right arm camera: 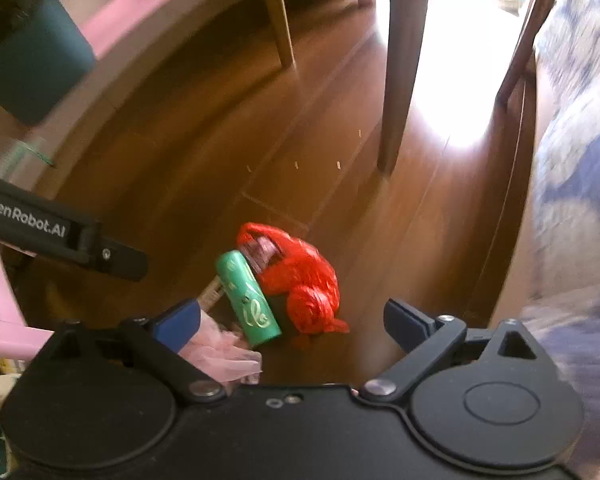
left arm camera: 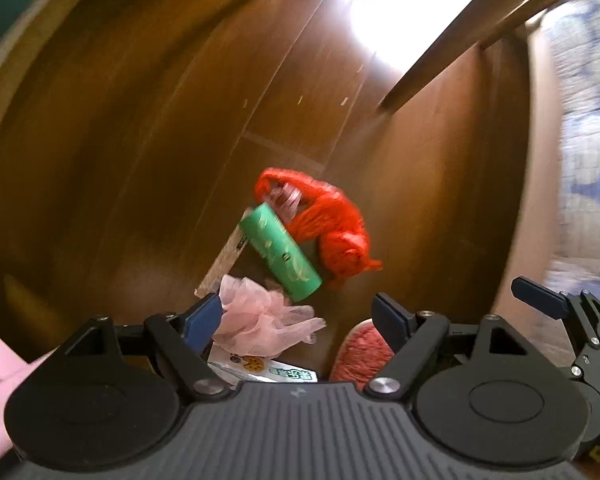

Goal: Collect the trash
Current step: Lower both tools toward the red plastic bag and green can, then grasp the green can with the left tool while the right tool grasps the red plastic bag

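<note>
Crumpled red plastic bag (right arm camera: 300, 280) touching green tube (right arm camera: 248, 298); both claws (left arm camera: 300, 320) (right arm camera: 292, 326) wide, empty.

white packet (left arm camera: 260, 368) half hidden

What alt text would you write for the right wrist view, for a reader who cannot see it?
The open right gripper hovers over trash on a wooden floor: a green tube lies against a crumpled red plastic bag, with pink netting beside the left finger. Furniture legs stand behind.
</note>
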A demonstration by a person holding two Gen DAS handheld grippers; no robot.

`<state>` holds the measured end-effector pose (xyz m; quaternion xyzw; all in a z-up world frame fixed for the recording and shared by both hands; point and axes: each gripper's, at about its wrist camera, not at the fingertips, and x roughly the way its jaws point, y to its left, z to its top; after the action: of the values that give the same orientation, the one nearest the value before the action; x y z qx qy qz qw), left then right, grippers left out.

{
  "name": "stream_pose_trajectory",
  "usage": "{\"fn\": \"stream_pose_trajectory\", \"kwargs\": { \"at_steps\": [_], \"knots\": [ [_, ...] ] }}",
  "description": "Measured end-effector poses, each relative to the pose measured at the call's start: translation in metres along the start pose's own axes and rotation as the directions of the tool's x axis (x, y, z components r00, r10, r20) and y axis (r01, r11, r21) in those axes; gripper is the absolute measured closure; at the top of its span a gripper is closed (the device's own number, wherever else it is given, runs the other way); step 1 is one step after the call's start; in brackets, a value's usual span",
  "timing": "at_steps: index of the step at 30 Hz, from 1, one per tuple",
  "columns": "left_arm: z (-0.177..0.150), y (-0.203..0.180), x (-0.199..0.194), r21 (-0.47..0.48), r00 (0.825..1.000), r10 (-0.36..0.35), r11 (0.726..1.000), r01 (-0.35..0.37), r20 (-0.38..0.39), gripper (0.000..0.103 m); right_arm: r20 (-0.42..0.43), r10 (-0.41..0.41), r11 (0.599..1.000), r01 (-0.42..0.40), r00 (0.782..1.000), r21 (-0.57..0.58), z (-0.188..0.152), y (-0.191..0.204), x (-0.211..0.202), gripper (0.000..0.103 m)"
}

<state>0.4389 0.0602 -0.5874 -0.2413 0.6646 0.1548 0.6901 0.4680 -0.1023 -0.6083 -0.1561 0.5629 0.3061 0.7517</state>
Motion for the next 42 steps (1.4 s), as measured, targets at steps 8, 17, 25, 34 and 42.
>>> {"fn": "stream_pose_trajectory", "kwargs": {
  "at_steps": [8,17,25,34,42],
  "knots": [
    [0.022,0.014,0.119,-0.087,0.995,0.029,0.996,-0.037,-0.09,0.021,-0.079,-0.039,0.999,0.039,0.996,-0.003,-0.023,-0.017,0.105,0.014],
    [0.036,0.024,0.215,-0.143,0.983,0.03,0.988,-0.057,-0.181,0.021,-0.115,-0.039,0.999,0.042,0.993,0.03,-0.022,-0.021,0.188,0.021],
    [0.032,0.026,0.253,-0.18,0.975,0.019,0.982,-0.06,-0.219,0.022,-0.131,-0.035,0.999,0.038,0.991,0.018,-0.03,-0.019,0.212,0.027],
    [0.032,0.024,0.261,-0.193,0.977,-0.005,0.98,-0.037,-0.211,0.047,-0.136,-0.035,0.999,0.04,0.99,0.033,-0.034,-0.023,0.216,0.043],
    [0.028,0.029,0.241,-0.217,0.979,-0.01,0.976,-0.036,-0.205,0.047,-0.152,-0.024,0.99,0.045,0.988,0.134,-0.028,-0.023,0.195,0.054]
  ]
}}
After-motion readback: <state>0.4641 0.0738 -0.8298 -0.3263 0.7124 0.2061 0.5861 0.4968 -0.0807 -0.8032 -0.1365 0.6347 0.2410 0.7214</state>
